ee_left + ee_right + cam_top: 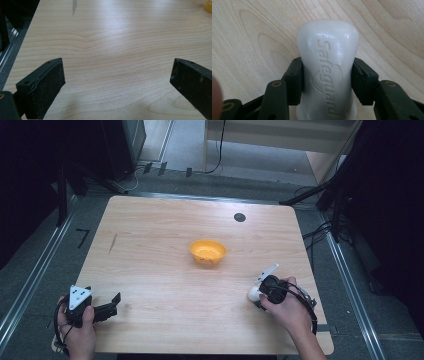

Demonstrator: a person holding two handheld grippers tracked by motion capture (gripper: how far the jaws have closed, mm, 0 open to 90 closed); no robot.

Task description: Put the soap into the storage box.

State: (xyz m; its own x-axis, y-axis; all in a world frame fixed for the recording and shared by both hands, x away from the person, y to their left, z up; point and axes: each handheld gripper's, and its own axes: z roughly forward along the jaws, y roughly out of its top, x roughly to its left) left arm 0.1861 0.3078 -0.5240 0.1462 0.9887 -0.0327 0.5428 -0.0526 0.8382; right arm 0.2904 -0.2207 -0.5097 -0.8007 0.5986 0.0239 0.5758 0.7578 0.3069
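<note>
Lab: wooden table [165, 285] among dark rig frames [340, 205].

1. The soap bar [327, 72] looks waxy, smooth and faintly glossy, with embossed lettering.
2. The table [165, 270] is pale, smooth wood with visible grain.
3. The orange bowl [207, 252] looks like plastic.

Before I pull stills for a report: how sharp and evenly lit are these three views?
High view: table lit, surroundings dark, orange bowl small and soft. Left gripper view: pale glare on the wood, jaws slightly blurred. Right gripper view: bar of soap sharp, lettering readable, mild sheen on top; a blurred fingertip at the lower left edge.
</note>
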